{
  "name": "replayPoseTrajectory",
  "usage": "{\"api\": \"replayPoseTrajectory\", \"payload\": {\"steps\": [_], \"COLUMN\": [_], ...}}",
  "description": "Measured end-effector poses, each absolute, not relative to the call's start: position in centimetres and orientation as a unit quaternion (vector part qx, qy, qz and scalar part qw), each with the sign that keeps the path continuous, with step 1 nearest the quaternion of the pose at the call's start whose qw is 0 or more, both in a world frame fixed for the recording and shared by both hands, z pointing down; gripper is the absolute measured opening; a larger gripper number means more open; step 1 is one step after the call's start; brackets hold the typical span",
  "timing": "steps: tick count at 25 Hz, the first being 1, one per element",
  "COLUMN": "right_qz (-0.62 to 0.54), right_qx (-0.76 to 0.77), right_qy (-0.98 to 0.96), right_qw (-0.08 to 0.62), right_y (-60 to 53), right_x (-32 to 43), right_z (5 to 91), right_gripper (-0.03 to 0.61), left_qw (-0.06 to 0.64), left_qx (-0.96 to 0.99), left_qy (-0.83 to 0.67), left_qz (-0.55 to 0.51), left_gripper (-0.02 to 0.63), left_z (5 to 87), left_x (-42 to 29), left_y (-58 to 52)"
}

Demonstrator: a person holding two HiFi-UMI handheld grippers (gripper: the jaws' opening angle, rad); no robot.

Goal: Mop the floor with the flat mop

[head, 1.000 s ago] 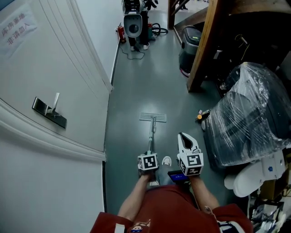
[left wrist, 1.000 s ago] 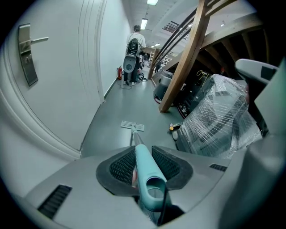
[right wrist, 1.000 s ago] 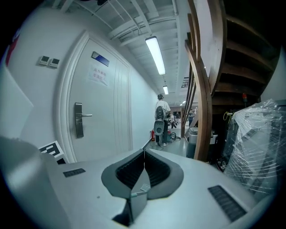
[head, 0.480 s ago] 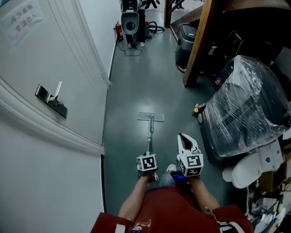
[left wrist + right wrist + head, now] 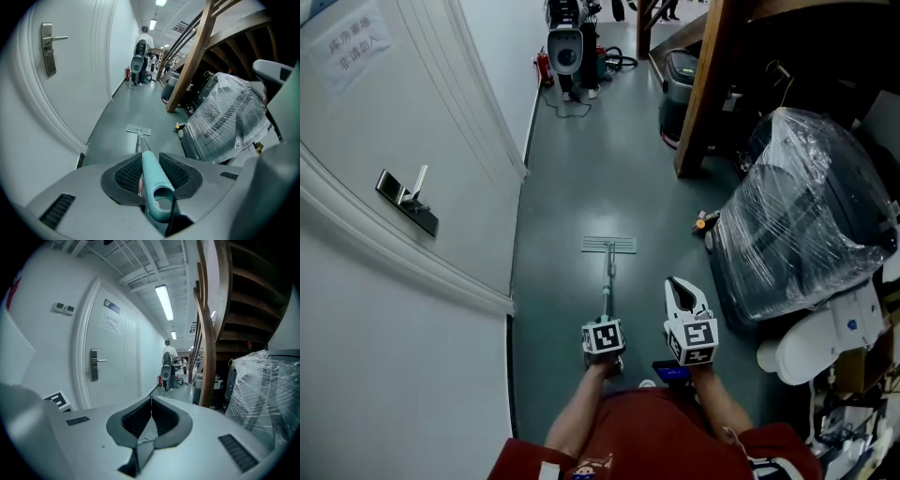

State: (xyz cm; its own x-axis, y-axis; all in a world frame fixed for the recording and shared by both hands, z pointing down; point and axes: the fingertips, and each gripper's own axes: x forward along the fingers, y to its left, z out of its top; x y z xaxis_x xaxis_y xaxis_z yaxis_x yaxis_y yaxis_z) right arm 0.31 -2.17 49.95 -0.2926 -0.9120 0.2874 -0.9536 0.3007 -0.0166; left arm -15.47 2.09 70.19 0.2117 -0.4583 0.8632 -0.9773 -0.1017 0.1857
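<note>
Right claw (image 5: 151,401), tips together, apparently empty, beside white door (image 5: 115,357).

A flat mop (image 5: 609,247) rests head-down on the grey corridor floor (image 5: 581,169), near a plastic-wrapped bundle (image 5: 806,216) and a small orange object (image 5: 701,223).

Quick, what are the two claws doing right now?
Left claw: closed on the mop handle.
Right claw: closed, holding nothing.

The flat mop (image 5: 608,246) has slid back (person stepping backward)
</note>
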Motion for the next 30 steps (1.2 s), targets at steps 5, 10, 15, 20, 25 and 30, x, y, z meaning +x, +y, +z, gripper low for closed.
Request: {"api": "replayPoseTrajectory", "payload": {"steps": [5, 10, 15, 20, 25, 30], "right_qz": [0.101, 0.101, 0.102, 0.112, 0.128, 0.133], "right_qx": [0.582, 0.580, 0.578, 0.578, 0.570, 0.575], "right_qy": [-0.799, -0.802, -0.804, -0.803, -0.806, -0.801], "right_qw": [0.113, 0.105, 0.097, 0.094, 0.094, 0.100], "right_y": [0.7, 3.2, 6.5, 10.6, 14.1, 17.0], "right_x": [2.8, 4.4, 6.3, 8.3, 9.0, 9.3], "right_z": [50.7, 50.4, 50.3, 51.4, 51.9, 52.3], "right_gripper": [0.020, 0.020, 0.020, 0.020, 0.020, 0.020], "left_qw": [0.400, 0.396, 0.386, 0.395, 0.399, 0.400], "left_qx": [0.661, 0.656, 0.653, 0.652, 0.647, 0.645], "left_qy": [-0.545, -0.550, -0.557, -0.554, -0.553, -0.551], "left_qz": [0.326, 0.332, 0.336, 0.334, 0.341, 0.347], "left_gripper": [0.129, 0.128, 0.129, 0.128, 0.127, 0.127], "left_z": [70.0, 69.9, 69.4, 69.6, 69.8, 69.8], "left_x": [-13.8, -12.7, -11.3, -9.3, -8.2, -8.3], "left_y": [4.8, 7.7, 10.9, 15.3, 19.4, 22.3]}}
